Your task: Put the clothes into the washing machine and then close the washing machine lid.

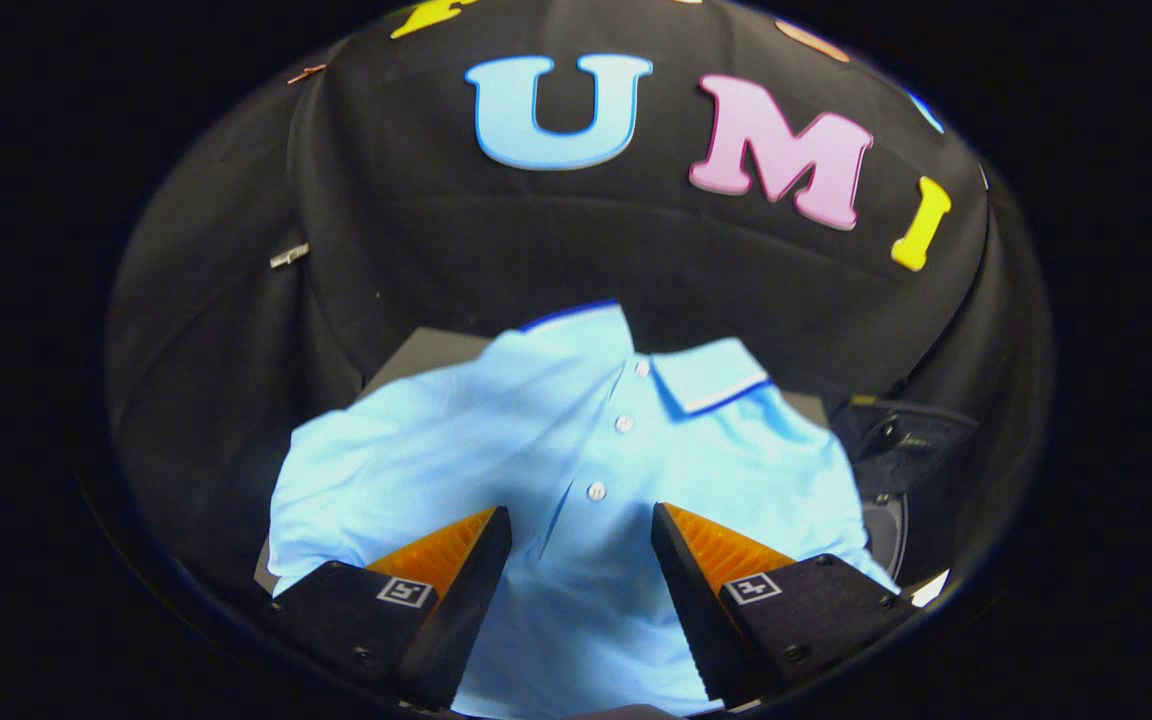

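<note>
Gripper view has our gripper [581,535] above a light blue polo shirt [576,450], its two fingers spread wide with the button placket showing in the gap between them. We cannot tell whether the tips are touching the cloth or hanging just over it; nothing is pinched yet. Beyond the fingers the shirt runs up past three white buttons to the collar [706,375], which has a dark blue trim and lies folded open. The shirt rests spread on a dark grey surface [436,350], whose far edge shows behind the collar.

We judge the pick-up as not yet made. Closing here could catch only the top layer of fabric, so the shirt would hang long, drag or slip out on the lift. A button under a pad could also weaken the hold.

Off to the right of the shirt sits a dark object with a round part [886,520], possibly the washing machine, though we cannot say for sure. Open room lies beyond the collar, towards the black cloth wall [536,250].
</note>
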